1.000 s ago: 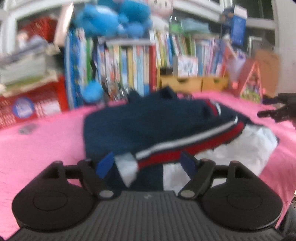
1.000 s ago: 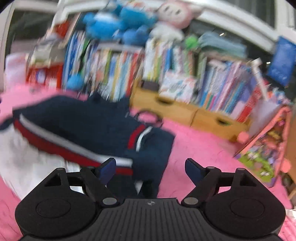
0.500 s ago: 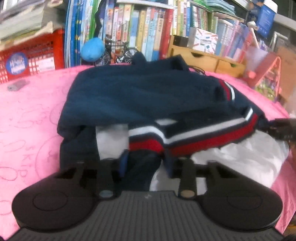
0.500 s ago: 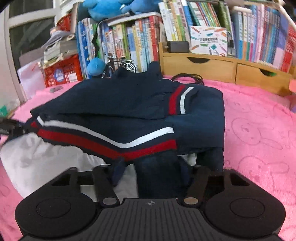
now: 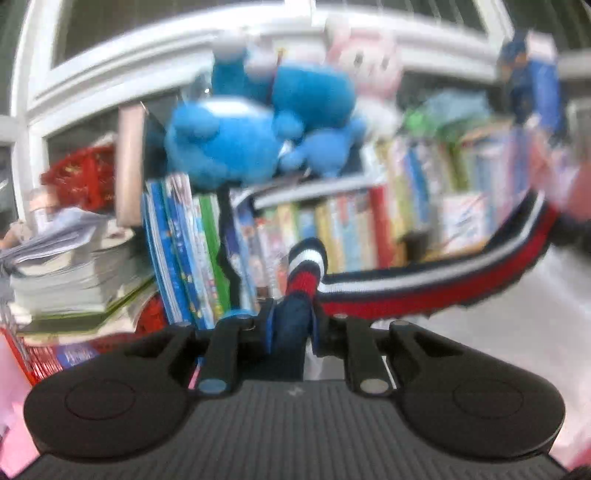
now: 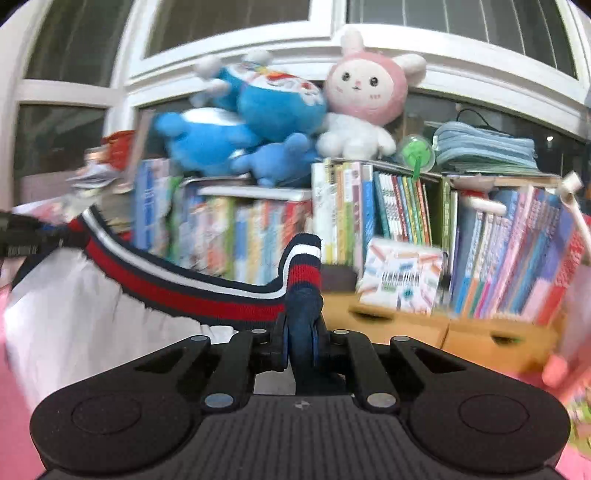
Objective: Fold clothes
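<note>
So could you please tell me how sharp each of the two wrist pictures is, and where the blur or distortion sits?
Left wrist view: motion-smeared almost throughout, the blue plush toys and row of upright books soft, only the black tongs fairly crisp. Right wrist view: sharper at centre and right, the pink-and-white plush rabbit clear, smearing toward the left edge. Both: fisheye bends the white window frame into an arc.

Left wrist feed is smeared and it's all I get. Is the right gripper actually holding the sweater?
Observer: Yes, the right gripper is shut on the navy sweater, with a striped band standing up above its pads.
Operator: Does the hem reach my side?
Observer: The striped hem runs in a sagging curve to the left gripper, whose jaws are closing on the fabric.
Operator: What's ahead of the right one?
Observer: Wooden drawers under the row of books.
</note>
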The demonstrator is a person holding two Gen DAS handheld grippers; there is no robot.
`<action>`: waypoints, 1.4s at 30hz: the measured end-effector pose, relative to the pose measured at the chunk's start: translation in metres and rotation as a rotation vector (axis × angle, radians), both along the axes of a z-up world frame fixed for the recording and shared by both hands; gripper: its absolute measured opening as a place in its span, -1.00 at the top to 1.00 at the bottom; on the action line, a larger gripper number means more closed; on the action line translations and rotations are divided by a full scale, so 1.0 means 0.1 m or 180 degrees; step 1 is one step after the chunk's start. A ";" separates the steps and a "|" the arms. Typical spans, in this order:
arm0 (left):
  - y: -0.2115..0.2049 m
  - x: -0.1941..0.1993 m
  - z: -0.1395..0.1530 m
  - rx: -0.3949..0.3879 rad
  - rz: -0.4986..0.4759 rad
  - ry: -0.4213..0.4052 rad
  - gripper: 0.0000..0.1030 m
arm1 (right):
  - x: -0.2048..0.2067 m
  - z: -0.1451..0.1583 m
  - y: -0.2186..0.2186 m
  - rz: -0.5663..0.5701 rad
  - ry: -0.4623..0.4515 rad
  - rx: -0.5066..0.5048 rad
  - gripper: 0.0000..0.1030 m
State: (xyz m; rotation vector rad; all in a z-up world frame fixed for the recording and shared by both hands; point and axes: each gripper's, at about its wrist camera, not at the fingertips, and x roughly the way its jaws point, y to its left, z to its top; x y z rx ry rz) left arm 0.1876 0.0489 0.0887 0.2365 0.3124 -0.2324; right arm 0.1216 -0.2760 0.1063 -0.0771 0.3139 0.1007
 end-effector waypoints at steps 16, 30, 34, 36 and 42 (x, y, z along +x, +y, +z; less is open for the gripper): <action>-0.19 0.97 -0.95 0.0690 0.0292 0.0697 0.29 | 1.31 -1.25 0.15 -0.0279 0.0841 -0.0919 0.43; -0.14 -0.81 -0.84 0.0989 0.0171 0.0409 0.28 | -0.58 -0.99 1.41 0.0848 -0.0299 -0.2357 -0.34; 0.02 -0.82 -1.16 0.1297 0.0378 0.0461 0.27 | -0.67 -1.29 1.63 0.0935 -0.0244 -0.2649 -0.31; 0.13 -0.84 -1.22 0.1346 0.0446 0.0415 0.27 | -0.67 -1.38 1.43 0.0732 -0.0122 -0.2799 -0.22; 0.15 -0.82 -1.30 0.1438 0.0452 0.0359 0.27 | -0.68 -1.53 0.22 -0.0317 0.0584 -0.2953 0.34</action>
